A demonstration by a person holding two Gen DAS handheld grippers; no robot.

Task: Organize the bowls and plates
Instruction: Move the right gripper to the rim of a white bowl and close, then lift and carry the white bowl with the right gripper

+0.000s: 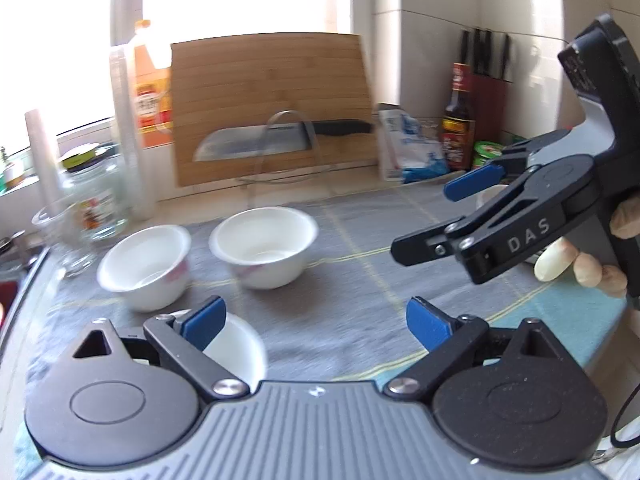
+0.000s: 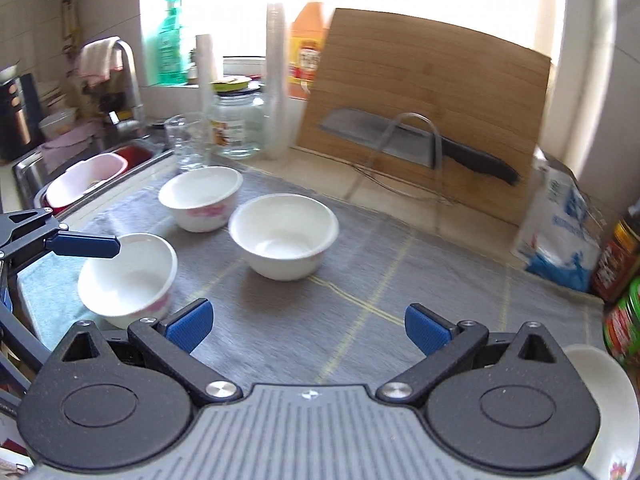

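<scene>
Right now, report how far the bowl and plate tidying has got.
Done: nothing looks stacked yet. Three white bowls sit apart on the grey mat: the near bowl, the middle bowl and the far bowl. In hand: nothing; the left gripper and right gripper are open and empty. Left: gather the bowls and the plate at the right edge.

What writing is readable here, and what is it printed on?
"DAS": on the black arm of the right tool.
Orange plastic bottle: label too blurred to read.
Dark sauce bottle with red label: blurred.
White and blue bag: blurred.
Clear glass jar: label unreadable.
</scene>
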